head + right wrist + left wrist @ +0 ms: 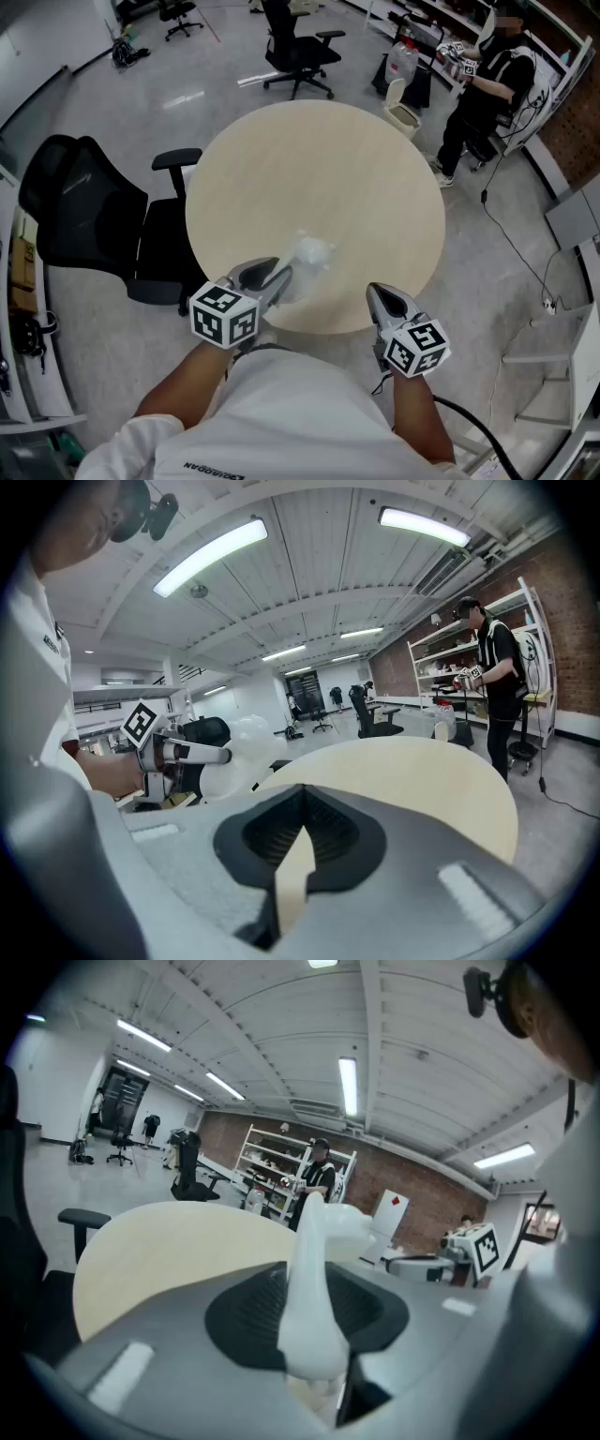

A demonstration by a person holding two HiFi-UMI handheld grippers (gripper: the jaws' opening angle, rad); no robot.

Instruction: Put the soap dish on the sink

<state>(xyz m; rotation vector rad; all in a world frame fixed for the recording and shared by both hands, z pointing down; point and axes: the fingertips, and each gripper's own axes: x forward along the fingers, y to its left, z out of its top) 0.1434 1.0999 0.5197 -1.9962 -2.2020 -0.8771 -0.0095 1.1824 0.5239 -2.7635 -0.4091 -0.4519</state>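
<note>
The soap dish (310, 256) is a translucent white piece held just above the front part of the round beige table (319, 169). My left gripper (281, 275) is shut on its near edge. In the left gripper view the dish (312, 1260) stands edge-on between the dark pads (248, 1312). My right gripper (382, 292) hovers at the table's front right edge, its jaws a narrow gap apart with nothing in them (298, 855). The right gripper view also shows the left gripper (183, 753) with the dish (234, 747). No sink is in any view.
A black office chair (84, 216) stands close to the table's left side, another (300, 47) beyond it. A person (492, 80) stands at the far right by shelves, with a white bin (403, 105) near the table's far edge.
</note>
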